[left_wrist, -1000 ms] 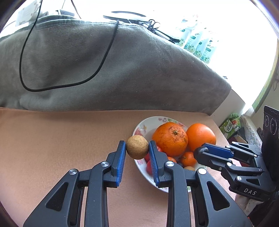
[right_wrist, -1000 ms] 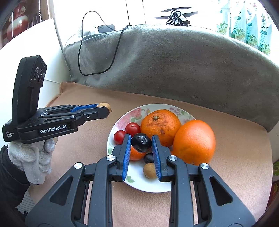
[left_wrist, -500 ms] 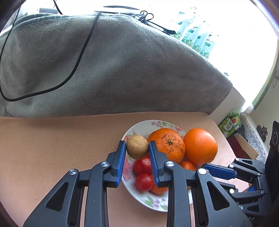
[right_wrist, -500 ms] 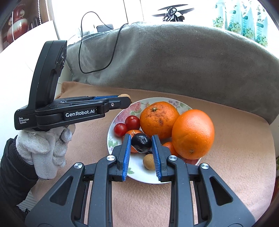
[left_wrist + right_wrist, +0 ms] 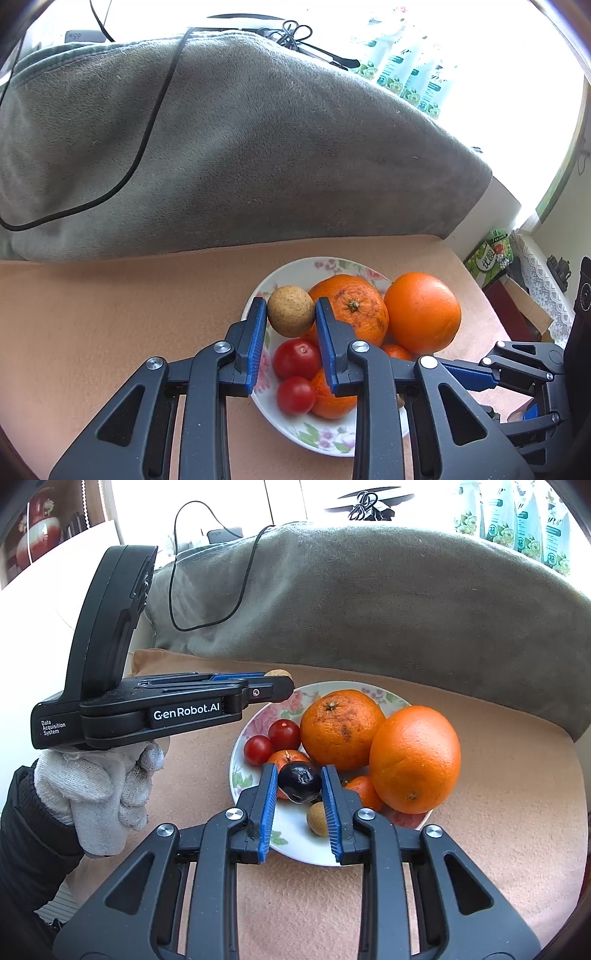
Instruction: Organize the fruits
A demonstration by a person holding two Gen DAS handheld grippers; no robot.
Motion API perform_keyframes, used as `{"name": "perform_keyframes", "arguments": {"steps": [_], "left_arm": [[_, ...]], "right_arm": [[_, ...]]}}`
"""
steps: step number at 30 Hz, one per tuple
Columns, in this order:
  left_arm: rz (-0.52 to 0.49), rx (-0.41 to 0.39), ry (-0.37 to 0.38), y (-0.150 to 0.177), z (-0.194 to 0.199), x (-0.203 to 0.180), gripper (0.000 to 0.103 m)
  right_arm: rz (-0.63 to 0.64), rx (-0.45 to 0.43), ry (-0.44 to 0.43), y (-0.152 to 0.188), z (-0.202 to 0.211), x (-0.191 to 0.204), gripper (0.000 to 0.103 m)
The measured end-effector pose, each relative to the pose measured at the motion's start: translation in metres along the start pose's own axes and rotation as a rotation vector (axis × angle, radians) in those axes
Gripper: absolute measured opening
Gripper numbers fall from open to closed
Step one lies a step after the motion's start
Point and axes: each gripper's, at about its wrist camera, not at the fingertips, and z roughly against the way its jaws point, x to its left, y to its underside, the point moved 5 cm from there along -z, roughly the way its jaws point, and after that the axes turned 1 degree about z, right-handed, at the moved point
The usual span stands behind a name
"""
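Two small fruits are held above the floral white plate (image 5: pixel 388 854): the left gripper (image 5: pixel 290 319) pinches a round tan-brown fruit (image 5: pixel 290 312), the right gripper (image 5: pixel 299 784) a dark purple plum (image 5: pixel 299 781). Lower each into a gap among the oranges, then release gently.

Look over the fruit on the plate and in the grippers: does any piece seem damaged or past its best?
Yes. The big orange at the back of the plate has brown blotches on its skin, and the dark fruit in the right gripper looks wrinkled and dented.
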Motion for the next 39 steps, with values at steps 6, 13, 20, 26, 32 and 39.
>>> {"name": "perform_keyframes", "arguments": {"steps": [6,13,20,26,32,39], "left_arm": [[-0.009,-0.008,-0.001,-0.002,0.002,-0.003,0.031],[-0.015,-0.013,-0.002,-0.004,0.003,-0.005,0.032],[-0.021,-0.012,-0.004,-0.003,0.005,-0.007,0.042],[-0.027,-0.018,-0.006,-0.004,0.008,-0.009,0.052],[-0.024,-0.023,-0.013,-0.004,0.011,-0.01,0.064],[-0.029,-0.024,-0.026,-0.004,0.013,-0.012,0.071]], "right_arm": [[-0.004,-0.002,-0.002,-0.001,0.0,0.0,0.026],[0.007,-0.003,0.003,-0.001,0.001,0.003,0.03],[0.01,-0.01,0.011,-0.002,0.004,0.003,0.043],[0.015,-0.018,0.015,-0.001,0.007,0.005,0.057],[0.018,-0.023,0.027,-0.001,0.008,0.005,0.071],[0.021,-0.025,0.039,-0.002,0.01,0.006,0.081]]}}
